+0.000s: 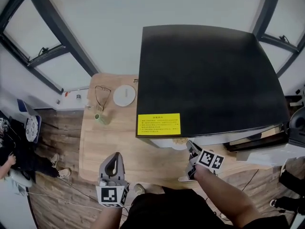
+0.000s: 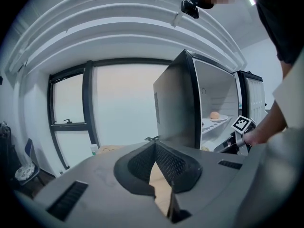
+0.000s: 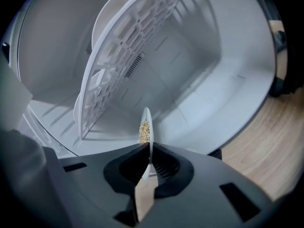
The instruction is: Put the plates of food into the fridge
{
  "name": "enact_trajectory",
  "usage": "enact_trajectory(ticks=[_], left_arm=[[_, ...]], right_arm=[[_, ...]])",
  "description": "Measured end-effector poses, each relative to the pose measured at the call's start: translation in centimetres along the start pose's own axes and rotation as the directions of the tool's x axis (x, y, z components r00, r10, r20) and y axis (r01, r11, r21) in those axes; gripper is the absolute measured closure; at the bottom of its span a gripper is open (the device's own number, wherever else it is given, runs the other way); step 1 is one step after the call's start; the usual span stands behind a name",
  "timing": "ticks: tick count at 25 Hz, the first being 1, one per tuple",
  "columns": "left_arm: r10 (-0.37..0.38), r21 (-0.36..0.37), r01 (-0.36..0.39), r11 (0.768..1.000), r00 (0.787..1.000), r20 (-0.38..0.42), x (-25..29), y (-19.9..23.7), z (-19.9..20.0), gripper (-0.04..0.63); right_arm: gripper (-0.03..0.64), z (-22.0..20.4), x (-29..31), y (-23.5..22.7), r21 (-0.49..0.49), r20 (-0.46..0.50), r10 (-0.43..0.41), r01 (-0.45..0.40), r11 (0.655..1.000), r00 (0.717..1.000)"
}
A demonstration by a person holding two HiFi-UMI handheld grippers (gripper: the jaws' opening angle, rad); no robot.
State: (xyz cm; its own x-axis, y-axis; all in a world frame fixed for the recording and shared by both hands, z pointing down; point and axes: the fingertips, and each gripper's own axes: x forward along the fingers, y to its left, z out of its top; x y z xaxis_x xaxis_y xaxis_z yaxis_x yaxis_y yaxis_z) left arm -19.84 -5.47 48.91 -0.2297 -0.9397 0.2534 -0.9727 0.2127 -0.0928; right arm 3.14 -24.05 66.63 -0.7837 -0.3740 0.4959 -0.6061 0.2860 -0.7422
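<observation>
Right claw (image 3: 148,148) is clamped shut on the near rim of a thin white plate (image 3: 147,120), seen edge-on, with a small heap of pale grain-like food on it. The plate is held level with the fridge (image 1: 205,75) opening and its far part is already inside the white lower compartment, beside the white grid shelf (image 3: 118,65); I can't tell if the plate touches the compartment floor. From above, the right claw (image 1: 193,152) sits right at the fridge front under the black top, with the person's bare forearm behind it. The fridge door (image 2: 251,96) stands open. A second plate (image 2: 216,118) with a round orange-brown piece of food rests on an upper shelf inside. Left claw (image 2: 156,148) has its tips together and nothing in it; it hangs over the front edge of the wooden desk (image 1: 95,147), well apart from the fridge. Further back on the desk are a round white dish (image 1: 124,95), a small green cup (image 1: 101,119) and a thin wire item, too small to tell what. Yellow sticker (image 1: 158,124) is on the fridge top's front corner.
</observation>
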Motion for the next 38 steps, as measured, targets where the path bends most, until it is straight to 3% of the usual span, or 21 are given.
enact_trajectory(ticks=[4, 7, 11, 18, 22, 32, 38], left_arm=[[0.001, 0.015, 0.000, 1.000, 0.999, -0.032, -0.5, 0.0, -0.7, 0.592], [0.020, 0.018, -0.019, 1.000, 0.996, -0.086, -1.1, 0.4, -0.9, 0.592], [0.031, 0.037, -0.030, 0.999, 0.999, -0.010, -1.7, 1.0, 0.1, 0.592], [0.067, 0.045, -0.066, 0.997, 0.997, -0.027, -3.1, 2.4, -0.1, 0.592], [0.061, 0.039, -0.060, 0.997, 0.998, -0.015, -2.6, 1.7, 0.6, 0.592], [-0.024, 0.047, 0.023, 0.999, 0.999, 0.024, 0.1, -0.3, 1.5, 0.592], [-0.106, 0.024, 0.105, 0.994, 0.994, 0.035, 1.5, -2.8, 1.8, 0.592]], right_arm=[[0.574, 1.0, 1.1, -0.5, -0.144, -0.015, -0.080, 0.077, 0.987, 0.997], [0.554, 1.7, 1.9, -0.9, -0.200, -0.009, -0.125, 0.120, 0.972, 0.992], [0.535, 2.2, 2.6, -2.0, -0.197, -0.014, -0.213, 0.206, 0.958, 0.977], [0.508, 3.0, 3.3, -3.2, -0.386, -0.001, -0.357, 0.329, 0.862, 0.934], [0.499, 3.6, 3.4, -3.8, -0.434, 0.032, -0.408, 0.381, 0.817, 0.912], [0.499, 6.4, -0.8, -3.0, -0.468, 0.179, -0.369, 0.409, 0.783, 0.912], [0.534, 6.5, -6.5, 0.1, -0.561, 0.262, -0.230, 0.342, 0.754, 0.937]])
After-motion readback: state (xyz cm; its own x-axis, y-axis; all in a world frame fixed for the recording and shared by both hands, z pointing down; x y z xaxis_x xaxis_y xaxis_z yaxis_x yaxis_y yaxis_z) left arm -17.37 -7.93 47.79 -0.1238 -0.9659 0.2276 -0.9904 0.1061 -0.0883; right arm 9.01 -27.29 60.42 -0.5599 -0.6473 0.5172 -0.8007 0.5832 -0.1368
